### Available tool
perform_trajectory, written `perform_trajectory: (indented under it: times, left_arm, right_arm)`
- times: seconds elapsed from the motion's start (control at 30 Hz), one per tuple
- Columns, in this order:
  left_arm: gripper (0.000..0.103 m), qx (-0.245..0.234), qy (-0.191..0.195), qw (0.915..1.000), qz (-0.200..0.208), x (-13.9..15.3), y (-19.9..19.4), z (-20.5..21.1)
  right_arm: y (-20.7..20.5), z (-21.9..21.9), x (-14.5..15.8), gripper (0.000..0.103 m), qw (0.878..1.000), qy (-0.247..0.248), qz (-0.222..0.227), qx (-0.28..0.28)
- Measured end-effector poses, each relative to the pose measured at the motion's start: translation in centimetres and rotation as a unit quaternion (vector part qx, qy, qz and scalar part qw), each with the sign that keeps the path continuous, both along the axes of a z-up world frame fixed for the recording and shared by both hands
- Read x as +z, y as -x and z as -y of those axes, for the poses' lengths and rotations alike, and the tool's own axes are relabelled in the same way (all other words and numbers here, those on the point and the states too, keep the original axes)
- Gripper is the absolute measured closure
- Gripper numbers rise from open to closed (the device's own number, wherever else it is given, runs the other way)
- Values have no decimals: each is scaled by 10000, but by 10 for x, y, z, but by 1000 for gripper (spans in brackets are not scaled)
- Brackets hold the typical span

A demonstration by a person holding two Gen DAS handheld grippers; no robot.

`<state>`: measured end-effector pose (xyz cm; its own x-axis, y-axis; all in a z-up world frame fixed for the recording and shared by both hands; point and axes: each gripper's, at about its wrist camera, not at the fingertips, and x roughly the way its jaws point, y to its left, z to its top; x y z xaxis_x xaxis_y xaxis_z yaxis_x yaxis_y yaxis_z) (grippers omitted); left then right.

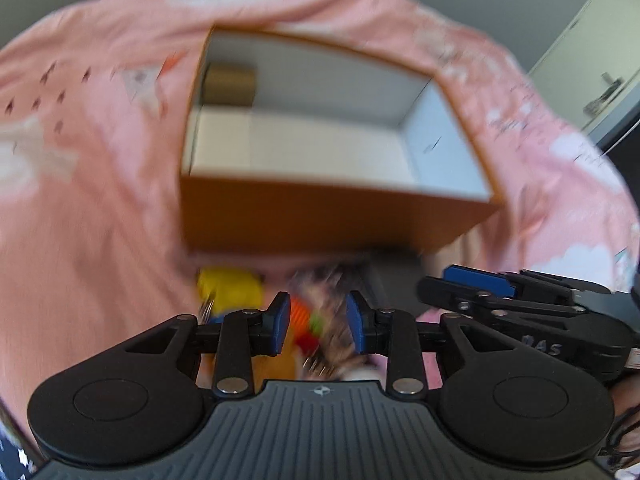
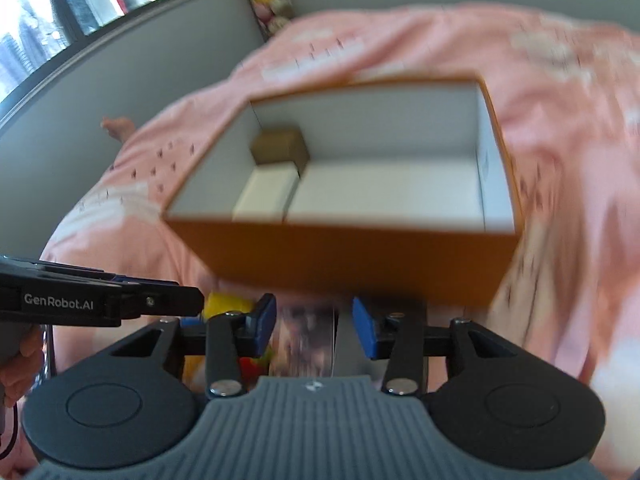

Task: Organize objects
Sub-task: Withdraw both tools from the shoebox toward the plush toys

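An open orange box [image 1: 336,216] with a white inside sits on the pink bedspread; it also shows in the right wrist view [image 2: 360,260]. Inside it are a small brown box [image 2: 280,146] and a white box [image 2: 266,196] at the left end. My left gripper [image 1: 318,322] is open and empty, just in front of the box, above blurred colourful items, one yellow [image 1: 230,288]. My right gripper [image 2: 314,330] is open and empty, over a blurred patterned item [image 2: 306,340] before the box. Each gripper shows in the other's view, beside it.
The pink bedspread [image 1: 92,200] covers the whole surface around the box. A grey wall and a window [image 2: 60,12] stand at the left in the right wrist view. A white cabinet door [image 1: 600,60] is at the far right in the left wrist view.
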<state>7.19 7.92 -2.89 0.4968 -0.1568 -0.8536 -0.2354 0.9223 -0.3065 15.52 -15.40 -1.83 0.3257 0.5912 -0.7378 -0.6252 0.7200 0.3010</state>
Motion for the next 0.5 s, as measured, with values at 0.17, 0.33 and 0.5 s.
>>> perform_trajectory:
  times: [0.17, 0.33, 0.5]
  left_arm:
    - [51, 149, -279, 9983, -487, -17, 13, 2]
    - [31, 85, -364, 9971, -656, -27, 18, 9]
    - [27, 138, -625, 9951, -760, -39, 13, 15]
  right_arm:
    - [12, 6, -27, 65, 9988, 140, -459, -14]
    - [19, 3, -37, 65, 9978, 232, -614, 128]
    - [21, -1, -38, 65, 9975, 266, -622, 202]
